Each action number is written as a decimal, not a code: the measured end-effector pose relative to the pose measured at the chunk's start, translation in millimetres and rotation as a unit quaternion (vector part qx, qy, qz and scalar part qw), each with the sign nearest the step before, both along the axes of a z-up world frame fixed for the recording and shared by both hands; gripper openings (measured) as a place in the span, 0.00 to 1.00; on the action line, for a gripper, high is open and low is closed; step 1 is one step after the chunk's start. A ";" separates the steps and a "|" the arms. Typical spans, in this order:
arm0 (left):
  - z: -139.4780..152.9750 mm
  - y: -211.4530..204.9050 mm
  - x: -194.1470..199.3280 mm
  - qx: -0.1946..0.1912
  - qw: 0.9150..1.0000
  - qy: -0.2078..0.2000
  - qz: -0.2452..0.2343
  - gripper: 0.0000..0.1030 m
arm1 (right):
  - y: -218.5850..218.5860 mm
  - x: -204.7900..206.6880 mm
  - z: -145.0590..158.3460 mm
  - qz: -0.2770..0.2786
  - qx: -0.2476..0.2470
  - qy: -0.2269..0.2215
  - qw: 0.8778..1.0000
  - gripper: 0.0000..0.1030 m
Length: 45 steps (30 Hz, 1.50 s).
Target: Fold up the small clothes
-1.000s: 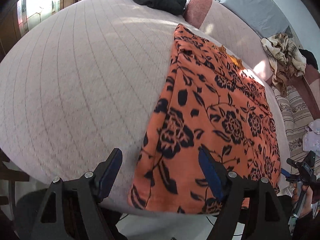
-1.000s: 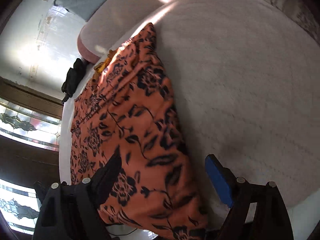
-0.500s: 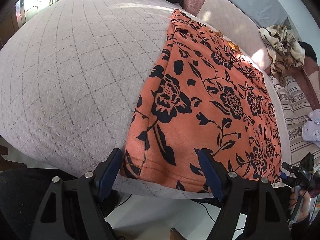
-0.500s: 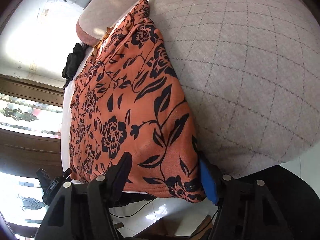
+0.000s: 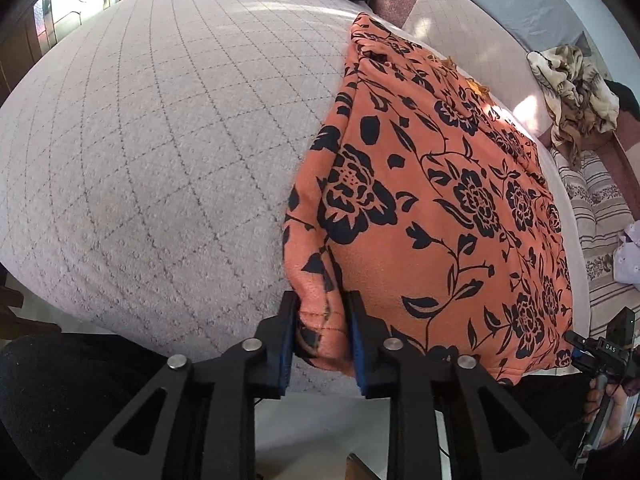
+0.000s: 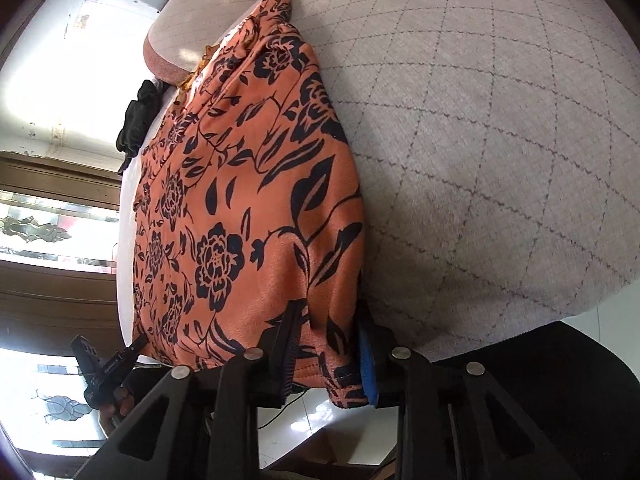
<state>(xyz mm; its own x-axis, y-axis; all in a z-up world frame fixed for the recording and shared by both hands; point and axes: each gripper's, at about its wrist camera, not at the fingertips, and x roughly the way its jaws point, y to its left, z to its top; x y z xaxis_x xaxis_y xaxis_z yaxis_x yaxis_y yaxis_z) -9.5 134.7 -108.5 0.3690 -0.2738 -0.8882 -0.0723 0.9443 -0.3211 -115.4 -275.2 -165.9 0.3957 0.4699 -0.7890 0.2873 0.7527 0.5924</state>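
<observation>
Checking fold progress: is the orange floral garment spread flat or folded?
Spread flat: orange floral garment lies along the bed, near corners pinched by left claw and right claw.

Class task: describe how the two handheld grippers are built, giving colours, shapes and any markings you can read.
The left gripper and the right gripper look alike: black angular plastic frames with triangular cut-outs, round silver pivot pins, and jaws lined with ribbed blue pads. Seen from the left wrist, the right one's black body bears small white lettering, too small to read surely.
</observation>
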 end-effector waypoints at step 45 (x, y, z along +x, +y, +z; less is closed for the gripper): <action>24.3 -4.2 28.5 0.013 1.000 -0.022 0.000 0.07 | -16.1 28.4 11.7 -0.021 0.081 -0.028 0.996 0.09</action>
<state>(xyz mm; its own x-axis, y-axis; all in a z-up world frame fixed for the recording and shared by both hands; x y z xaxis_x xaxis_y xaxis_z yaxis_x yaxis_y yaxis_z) 19.0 130.5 -84.2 0.4072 -0.2506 -0.8783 -0.0586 0.9525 -0.2989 -87.0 -291.3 -154.2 0.4593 0.5710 -0.6805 0.2797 0.6341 0.7209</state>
